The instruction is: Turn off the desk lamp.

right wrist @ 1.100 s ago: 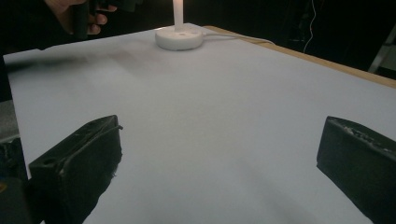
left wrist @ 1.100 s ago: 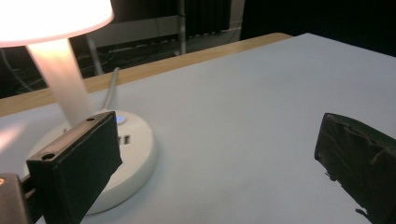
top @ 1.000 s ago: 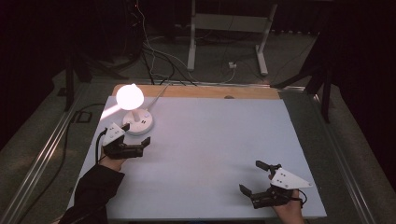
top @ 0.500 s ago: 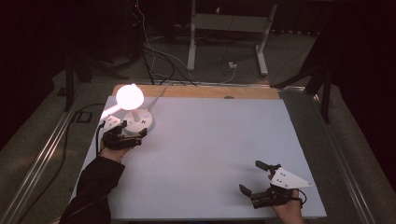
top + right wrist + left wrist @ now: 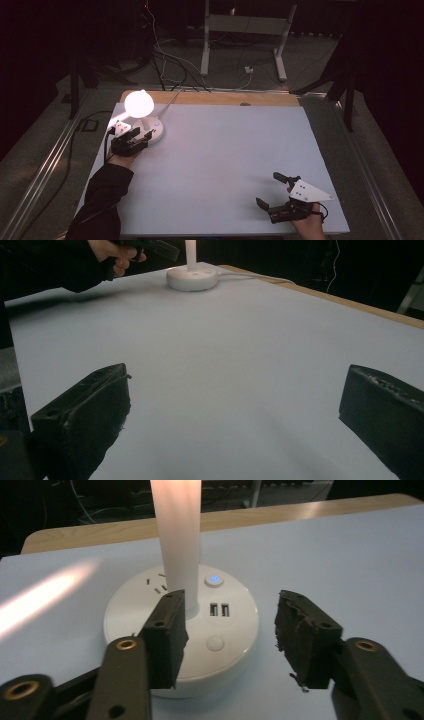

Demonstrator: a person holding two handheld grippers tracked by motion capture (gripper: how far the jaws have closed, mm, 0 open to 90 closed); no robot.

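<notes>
The lit white table lamp with a round plastic base (image 5: 181,630) stands at the far left corner of the white counter (image 5: 220,165). The left hand-held gripper (image 5: 227,635) hovers over the base, jaws apart. To press the round button (image 5: 215,643), lower one jaw tip squarely, clear of the stem (image 5: 176,535). The right hand-held gripper (image 5: 274,192) rests well apart, jaws spread, holding nothing. Nothing obstructs.

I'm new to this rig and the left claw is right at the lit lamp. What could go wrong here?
The open left claw hangs over the lamp's base, one jaw beside the stem: a sideways nudge could tip the lamp. A jaw might also press the base buttons unintentionally.
</notes>
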